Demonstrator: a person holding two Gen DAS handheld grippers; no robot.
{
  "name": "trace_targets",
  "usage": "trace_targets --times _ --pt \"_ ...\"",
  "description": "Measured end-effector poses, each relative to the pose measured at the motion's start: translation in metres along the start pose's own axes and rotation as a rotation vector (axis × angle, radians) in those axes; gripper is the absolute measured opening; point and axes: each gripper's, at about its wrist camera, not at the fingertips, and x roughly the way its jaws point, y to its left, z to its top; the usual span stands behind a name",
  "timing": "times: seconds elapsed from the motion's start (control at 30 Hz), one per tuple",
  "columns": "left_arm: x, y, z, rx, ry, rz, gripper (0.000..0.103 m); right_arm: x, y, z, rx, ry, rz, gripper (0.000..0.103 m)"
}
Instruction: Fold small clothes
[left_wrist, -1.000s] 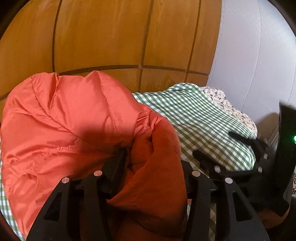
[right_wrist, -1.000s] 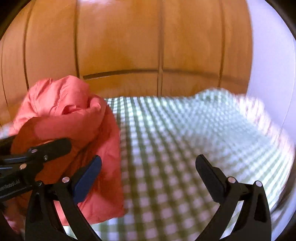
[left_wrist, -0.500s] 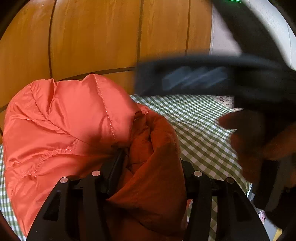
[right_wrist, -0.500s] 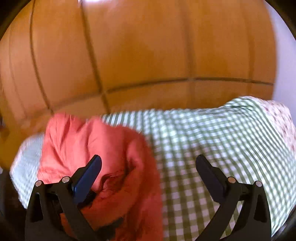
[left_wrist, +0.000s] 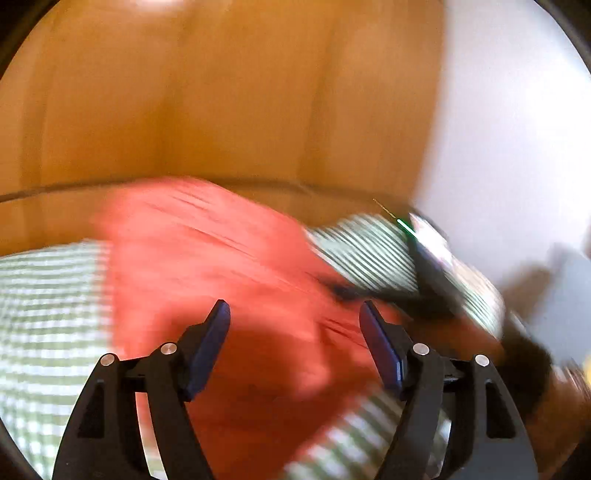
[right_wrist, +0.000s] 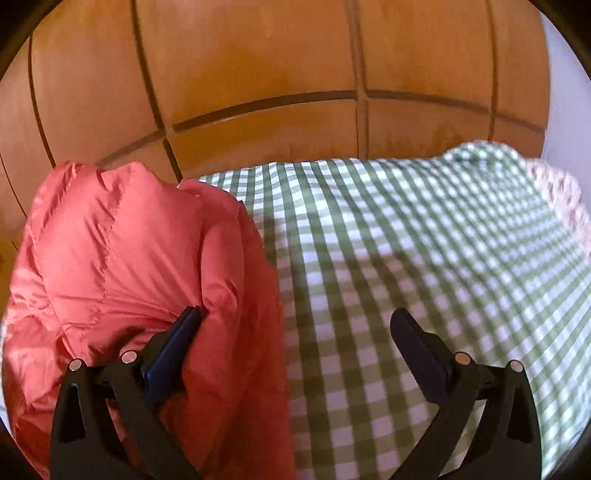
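while the puffy orange-red quilted jacket (right_wrist: 122, 266) is lying bunched on the green-and-white checked cloth (right_wrist: 424, 258) near the wooden panelled wall (right_wrist: 258, 55), the left gripper (left_wrist: 295, 325) has just been opening its jaws; they are standing wide over the blurred fabric, pressing nothing. the right gripper (right_wrist: 295, 332) is gaping wide too, one finger (right_wrist: 177, 339) nudging the jacket's edge, probably seeking a fresh hold for folding.

The orange jacket (right_wrist: 129, 266) blocks the left; the green checked cloth (right_wrist: 424, 258) lies open rightward.
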Motion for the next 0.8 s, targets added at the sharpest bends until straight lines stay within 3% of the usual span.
trace_targets --times 0.1,0.17,0.2,0.27,0.4,0.53,0.6,0.63,0.7,0.8 --pt "-0.001 0.063 0.008 -0.197 -0.059 0.183 0.082 0.000 -0.001 -0.005 0.015 0.006 -0.001 0.101" --pt "0.014 0.098 0.005 -0.283 -0.013 0.248 0.082 -0.006 -0.001 -0.005 0.038 0.004 0.004 0.101" --pt "0.029 0.114 0.000 -0.330 0.055 0.264 0.082 -0.013 -0.003 -0.004 0.051 -0.009 -0.001 0.101" --pt "0.049 0.128 -0.011 -0.401 0.155 0.201 0.082 -0.041 -0.003 -0.002 0.074 -0.076 0.028 0.101" --pt "0.052 0.130 -0.027 -0.491 0.109 0.131 0.082 -0.095 -0.005 0.001 0.113 -0.192 0.166 0.101" --pt "0.059 0.121 -0.023 -0.484 0.103 0.085 0.082 -0.111 0.012 0.002 0.046 -0.162 0.325 0.101" --pt "0.062 0.108 -0.017 -0.437 0.108 0.067 0.082 -0.105 0.019 -0.003 0.029 -0.121 0.342 0.099" --pt "0.070 0.101 -0.013 -0.391 0.116 0.071 0.082 -0.099 0.021 -0.007 0.029 -0.091 0.366 0.091" --pt "0.076 0.085 -0.007 -0.315 0.128 0.089 0.082 -0.093 0.023 -0.014 0.052 -0.051 0.434 0.060" --pt "0.086 0.070 -0.003 -0.237 0.146 0.105 0.082 -0.091 0.028 -0.021 0.037 -0.028 0.442 0.053"
